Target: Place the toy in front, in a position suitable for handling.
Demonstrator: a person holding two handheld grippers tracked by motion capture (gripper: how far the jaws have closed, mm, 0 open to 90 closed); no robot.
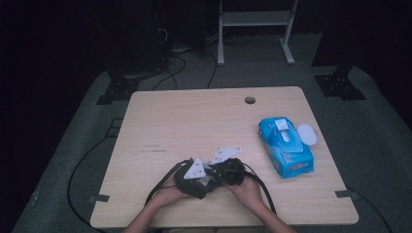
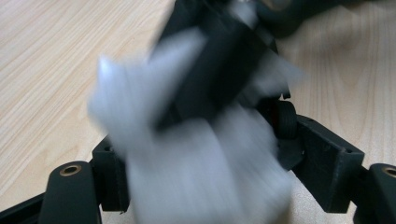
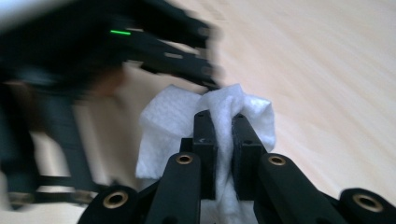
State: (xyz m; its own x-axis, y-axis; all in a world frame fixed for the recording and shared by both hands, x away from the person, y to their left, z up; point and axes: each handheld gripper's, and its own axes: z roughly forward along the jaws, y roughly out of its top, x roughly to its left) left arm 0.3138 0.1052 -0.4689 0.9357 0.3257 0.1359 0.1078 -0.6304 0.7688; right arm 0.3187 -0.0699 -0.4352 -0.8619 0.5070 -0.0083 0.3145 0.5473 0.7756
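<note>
Wet wipe: a white, crumpled sheet pinched between the two black jaws of the right gripper, bunched above the jaw tips and hanging down on both sides; in the high view it shows as a pale patch between the two grippers, near the table's 6 o'clock edge.
Right gripper: clenched on the wet wipe, jaws nearly together with only the sheet between them; in the high view it sits at about 6 o'clock on the table, held in the person's right hand.
Left gripper: just beside the right one, at its 9 o'clock, held in the left hand; in its own view the jaws stand apart with blurred white sheet and the other gripper's dark body between them; whether the pads press on the sheet I cannot tell.
Wipes pack: blue, lying flat at about 3 o'clock on the table, its white lid flipped open, well apart from both grippers.
Table: light wood, with a round hole near 12 o'clock.
</note>
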